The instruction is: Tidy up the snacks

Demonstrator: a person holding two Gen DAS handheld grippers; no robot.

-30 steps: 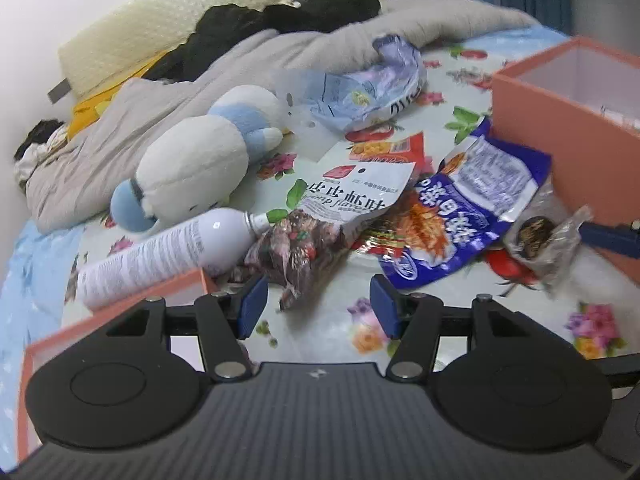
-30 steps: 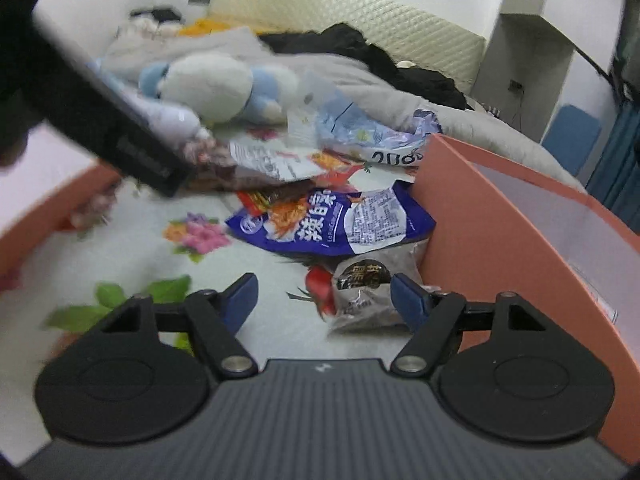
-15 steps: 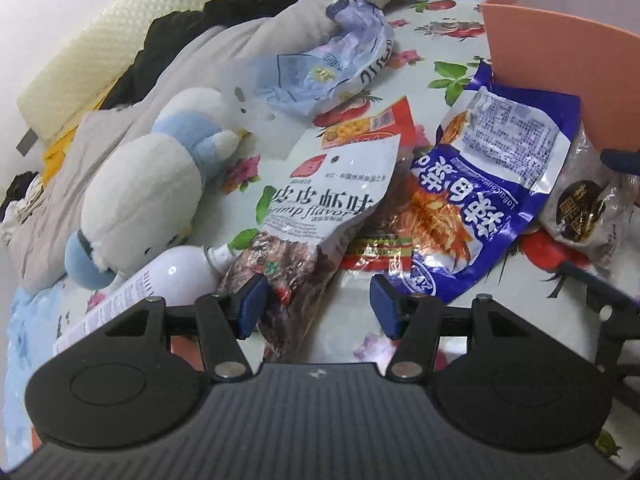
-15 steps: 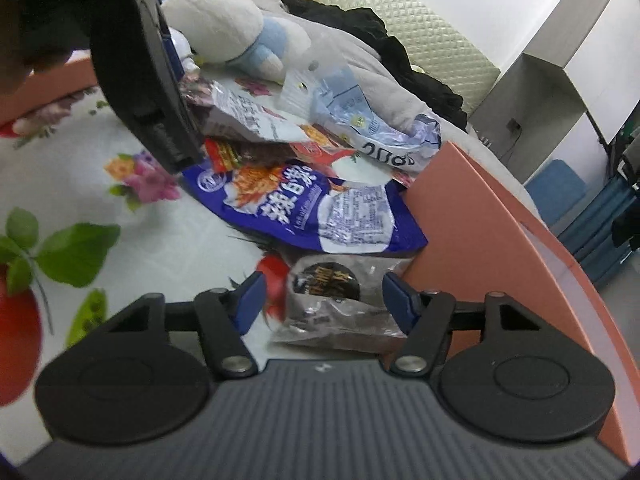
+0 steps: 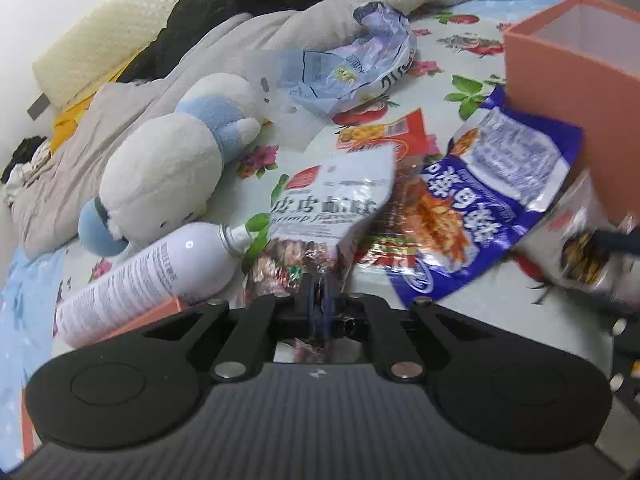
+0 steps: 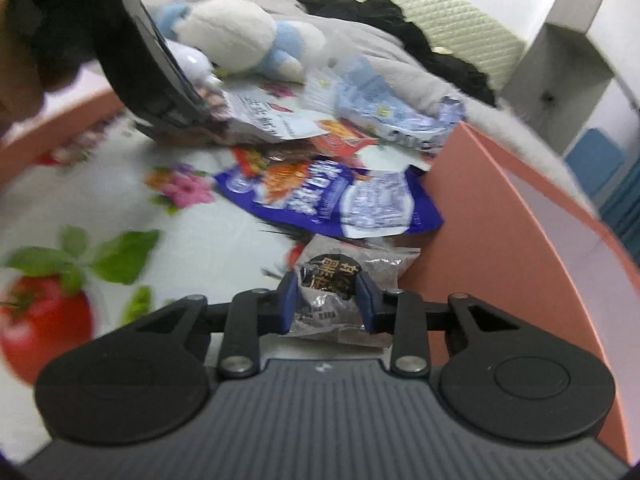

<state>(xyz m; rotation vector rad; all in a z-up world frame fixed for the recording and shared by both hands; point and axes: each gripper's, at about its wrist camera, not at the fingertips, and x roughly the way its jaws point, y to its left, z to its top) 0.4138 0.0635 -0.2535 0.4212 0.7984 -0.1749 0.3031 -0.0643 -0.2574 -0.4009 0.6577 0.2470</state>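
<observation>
Snack bags lie on a flowered bedsheet. My left gripper (image 5: 319, 304) is shut on the near end of the white shrimp-flavor snack bag (image 5: 328, 208). A blue snack bag (image 5: 480, 208) lies to its right, over a red snack bag (image 5: 396, 132). My right gripper (image 6: 327, 300) has its jaws half closed around a small clear packet with a black label (image 6: 332, 276), which lies against the orange box (image 6: 500, 232). The blue bag (image 6: 332, 196) lies just beyond it. The left gripper (image 6: 160, 80) shows at upper left in the right wrist view.
A white-and-blue plush toy (image 5: 172, 168) and a white spray bottle (image 5: 160, 272) lie left of the snacks. A pale blue bag (image 5: 352, 68) lies farther back. A second orange box edge (image 5: 140, 320) is near the left gripper. Grey bedding and pillows lie behind.
My left gripper has closed on the shrimp-flavor bag. My right gripper has moved forward and narrowed its jaws around the small black-label packet.
</observation>
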